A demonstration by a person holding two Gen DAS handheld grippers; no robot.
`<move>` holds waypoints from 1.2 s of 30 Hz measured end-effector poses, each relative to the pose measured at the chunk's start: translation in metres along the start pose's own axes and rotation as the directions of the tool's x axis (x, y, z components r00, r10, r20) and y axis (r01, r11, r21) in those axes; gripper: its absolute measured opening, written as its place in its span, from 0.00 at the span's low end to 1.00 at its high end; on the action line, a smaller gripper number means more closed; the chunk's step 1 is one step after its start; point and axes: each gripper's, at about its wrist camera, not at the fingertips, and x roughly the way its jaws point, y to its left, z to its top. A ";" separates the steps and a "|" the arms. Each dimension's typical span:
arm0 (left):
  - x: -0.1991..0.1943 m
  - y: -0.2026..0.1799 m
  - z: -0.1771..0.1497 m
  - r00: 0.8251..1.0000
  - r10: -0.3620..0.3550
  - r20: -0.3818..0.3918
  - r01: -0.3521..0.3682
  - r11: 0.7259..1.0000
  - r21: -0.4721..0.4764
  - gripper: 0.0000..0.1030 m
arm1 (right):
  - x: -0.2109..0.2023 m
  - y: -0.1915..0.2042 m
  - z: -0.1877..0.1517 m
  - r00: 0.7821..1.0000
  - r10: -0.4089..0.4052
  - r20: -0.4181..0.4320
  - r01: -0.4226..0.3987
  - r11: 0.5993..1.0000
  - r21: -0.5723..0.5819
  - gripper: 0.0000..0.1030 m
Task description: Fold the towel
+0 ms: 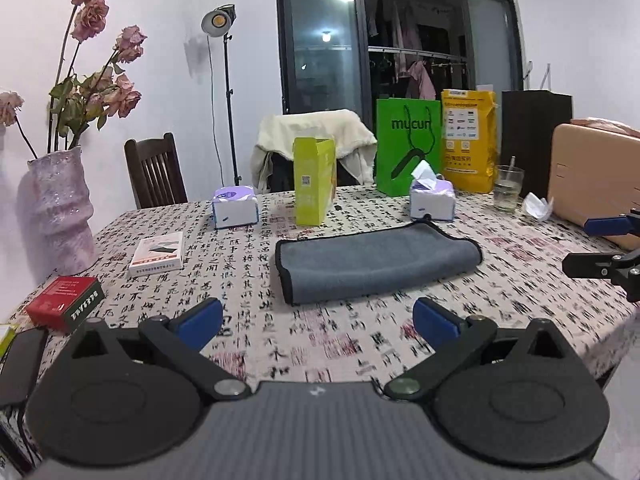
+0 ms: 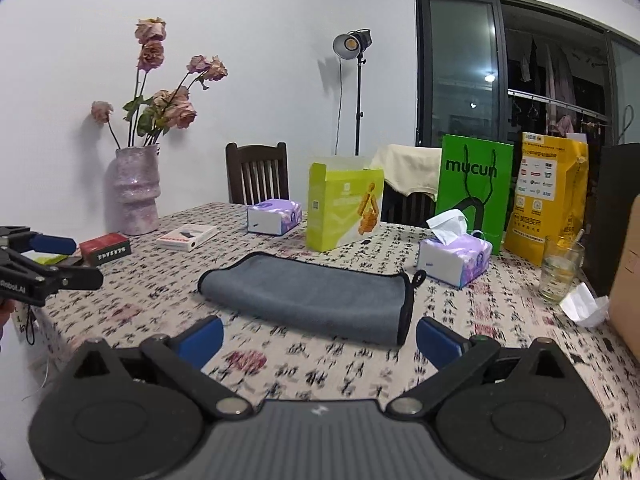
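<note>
A grey towel [image 1: 376, 262] with black edging lies folded flat on the patterned tablecloth [image 1: 320, 344]; it also shows in the right wrist view [image 2: 312, 296]. My left gripper [image 1: 318, 320] is open and empty, held above the table just short of the towel's near edge. My right gripper [image 2: 320, 340] is open and empty, also just short of the towel. The right gripper shows at the right edge of the left wrist view [image 1: 600, 246], and the left gripper at the left edge of the right wrist view [image 2: 64, 260].
Behind the towel stand a yellow-green box [image 1: 314, 182], two tissue packs [image 1: 235, 206] [image 1: 432, 196], a green bag [image 1: 408, 146], a yellow bag [image 1: 468, 140] and a glass [image 1: 508, 188]. A vase of roses [image 1: 60, 208], a red box [image 1: 66, 300] and a white box [image 1: 158, 254] stand left. A tan box [image 1: 592, 176] stands right.
</note>
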 end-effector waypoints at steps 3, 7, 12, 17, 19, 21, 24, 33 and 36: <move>-0.015 -0.005 -0.010 1.000 0.005 0.017 -0.005 1.000 0.004 1.00 | -0.017 0.008 -0.011 1.000 -0.007 0.010 0.007 1.000 -0.002 1.00; -0.037 -0.008 -0.020 0.999 0.005 0.039 -0.004 1.000 -0.013 1.00 | -0.040 0.021 -0.024 1.000 -0.019 0.017 0.019 1.000 0.001 1.00; -0.065 -0.010 -0.040 0.999 0.001 0.050 0.001 0.999 -0.054 1.00 | -0.074 0.040 -0.039 0.999 -0.017 0.050 0.017 1.000 -0.001 1.00; -0.094 -0.016 -0.061 0.998 -0.003 0.060 0.007 0.998 -0.059 1.00 | -0.100 0.058 -0.053 0.998 -0.010 0.061 0.010 1.000 0.002 1.00; -0.102 -0.017 -0.068 0.998 -0.006 0.063 0.010 0.998 -0.067 1.00 | -0.109 0.065 -0.057 0.998 -0.014 0.069 0.014 1.000 0.003 1.00; -0.110 -0.019 -0.073 0.998 -0.017 0.064 0.022 0.997 -0.071 1.00 | -0.119 0.072 -0.062 0.997 -0.011 0.083 0.011 1.000 0.008 1.00; -0.122 -0.024 -0.079 0.997 -0.015 0.073 0.020 0.998 -0.068 1.00 | -0.133 0.086 -0.070 0.994 -0.031 0.107 0.031 1.000 -0.001 1.00; -0.152 -0.040 -0.111 0.996 -0.071 0.057 0.073 0.997 -0.032 1.00 | -0.163 0.124 -0.097 0.988 -0.054 0.144 0.067 0.994 -0.081 1.00; -0.161 -0.048 -0.120 0.993 -0.101 0.063 0.101 0.995 0.008 1.00 | -0.171 0.139 -0.107 0.985 -0.060 0.162 0.081 0.989 -0.126 1.00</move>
